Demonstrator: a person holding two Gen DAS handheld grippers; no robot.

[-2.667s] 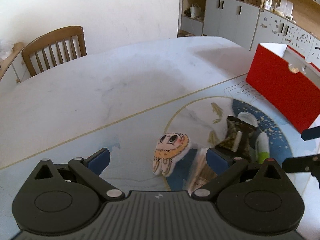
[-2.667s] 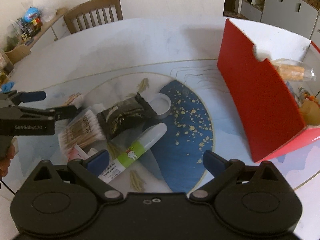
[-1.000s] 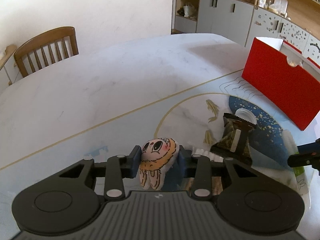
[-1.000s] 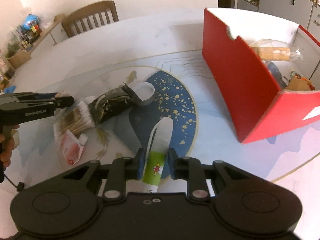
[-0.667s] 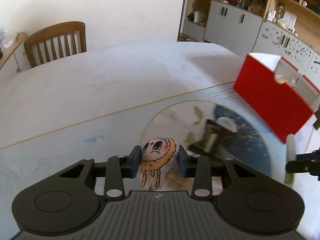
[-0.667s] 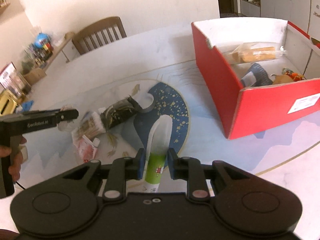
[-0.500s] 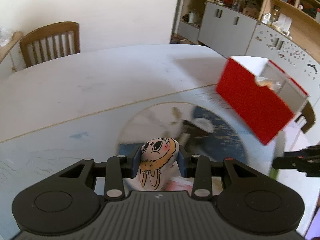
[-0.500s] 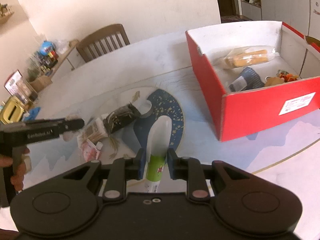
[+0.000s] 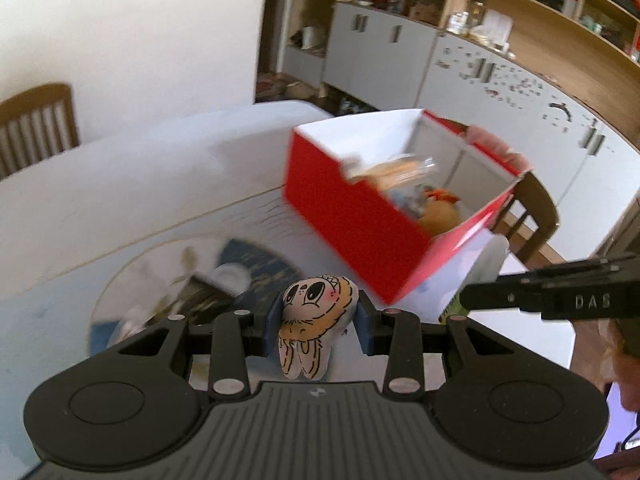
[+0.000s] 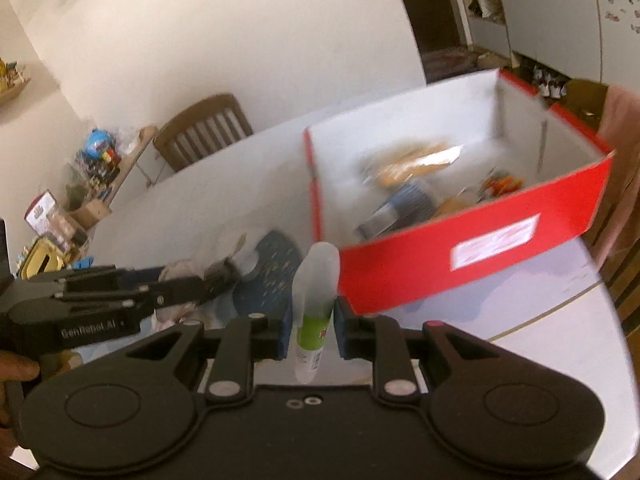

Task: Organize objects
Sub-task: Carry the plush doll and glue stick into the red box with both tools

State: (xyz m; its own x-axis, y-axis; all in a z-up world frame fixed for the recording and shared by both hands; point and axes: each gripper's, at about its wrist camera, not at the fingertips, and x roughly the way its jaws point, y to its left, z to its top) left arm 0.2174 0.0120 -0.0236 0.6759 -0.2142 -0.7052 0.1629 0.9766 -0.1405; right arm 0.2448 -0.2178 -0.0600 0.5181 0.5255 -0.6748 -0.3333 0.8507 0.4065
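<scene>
My left gripper (image 9: 318, 326) is shut on a small plush toy (image 9: 312, 320) with a drawn face, held above the table. The right gripper (image 10: 312, 326) is shut on a white tube (image 10: 316, 292) with a green label, its cap end pointing forward. Ahead of both stands an open red box (image 9: 360, 216) (image 10: 460, 256) with white inner walls; several things lie inside, among them a clear bag of snacks (image 10: 412, 164). In the left wrist view the right gripper (image 9: 472, 300) shows at the right edge with the tube. The left gripper (image 10: 208, 280) shows at the left in the right wrist view.
On the table's blue round pattern (image 10: 272, 272) lie a dark snack packet (image 9: 200, 300) and a white lid (image 9: 232, 276), blurred. Wooden chairs (image 10: 204, 128) (image 9: 532, 216) stand at the table's far side and behind the box. Cabinets (image 9: 460, 72) line the back wall.
Both grippers rose off the table with their objects and swung toward the red box, which now looks closer and shows its inside. The loose items stayed on the table.
</scene>
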